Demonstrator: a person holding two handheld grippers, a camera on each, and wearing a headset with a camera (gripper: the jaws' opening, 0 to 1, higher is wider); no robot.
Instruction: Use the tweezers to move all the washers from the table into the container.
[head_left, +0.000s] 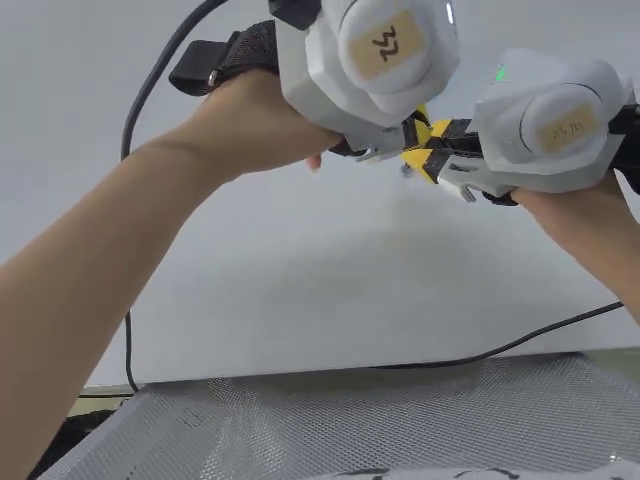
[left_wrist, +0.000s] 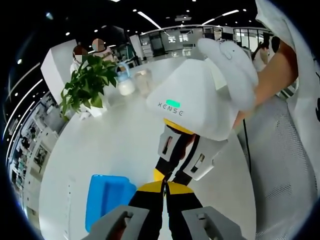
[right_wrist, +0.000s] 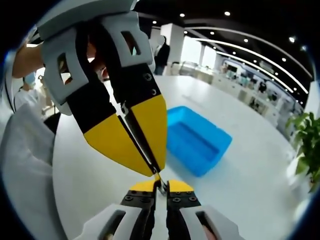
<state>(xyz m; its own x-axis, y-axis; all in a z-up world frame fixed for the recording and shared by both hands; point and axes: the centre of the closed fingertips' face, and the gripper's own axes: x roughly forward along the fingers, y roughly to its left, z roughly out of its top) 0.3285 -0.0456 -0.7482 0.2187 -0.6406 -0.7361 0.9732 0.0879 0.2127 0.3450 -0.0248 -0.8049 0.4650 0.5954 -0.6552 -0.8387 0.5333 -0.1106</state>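
My two grippers are held up above the white table (head_left: 330, 280), tip to tip. The left gripper (head_left: 412, 140) comes from the upper left, and the right gripper (head_left: 432, 160) from the right. In the right gripper view the left gripper (right_wrist: 155, 170) points down with its jaws shut on a thin metal strip, seemingly the tweezers (right_wrist: 142, 140). The strip's end lies between the shut tips of my right gripper (right_wrist: 161, 187). The blue container (right_wrist: 197, 140) sits open on the table beyond them. It also lies beside my left gripper (left_wrist: 163, 189) as the blue container (left_wrist: 107, 200).
A black cable (head_left: 520, 345) runs along the table's near edge, and another hangs at the left (head_left: 130, 150). Grey mesh (head_left: 400, 420) lies below the edge. A potted plant (left_wrist: 87, 82) and glass jars (left_wrist: 142, 80) stand at the table's far side.
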